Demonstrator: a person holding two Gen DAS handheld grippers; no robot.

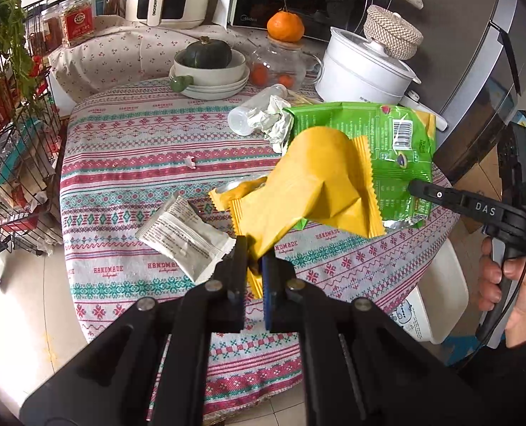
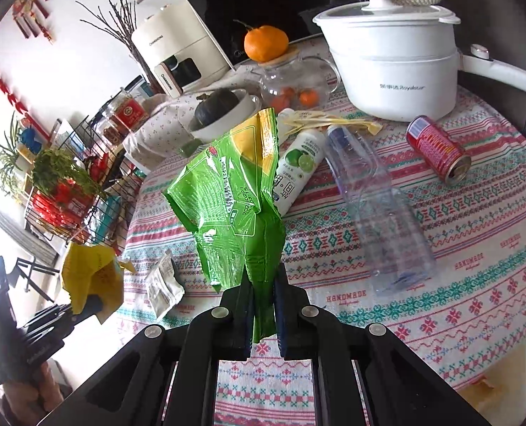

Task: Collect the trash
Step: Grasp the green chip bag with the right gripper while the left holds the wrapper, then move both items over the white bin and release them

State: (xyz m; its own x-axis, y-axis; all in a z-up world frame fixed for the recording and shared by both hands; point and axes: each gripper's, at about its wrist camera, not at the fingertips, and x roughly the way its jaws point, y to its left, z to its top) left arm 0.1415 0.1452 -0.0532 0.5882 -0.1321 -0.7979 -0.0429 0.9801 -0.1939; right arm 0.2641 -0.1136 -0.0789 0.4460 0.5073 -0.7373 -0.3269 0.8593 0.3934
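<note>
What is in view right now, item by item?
yellow wrapper: 1, yellow, held in left tool
green bag: 1, green, held in right tool
white sachet: 1, white, table front
bottles: 3; lime-label, clear, small clear
can: 1, red, on its side
tissue: 1, white, crumpled
pot: 1, white, table back
orange: 1, on glass teapot
squash: 1, dark green, in bowl
rack: 1, black wire, beside table
left tool: shut
right tool: shut
</note>
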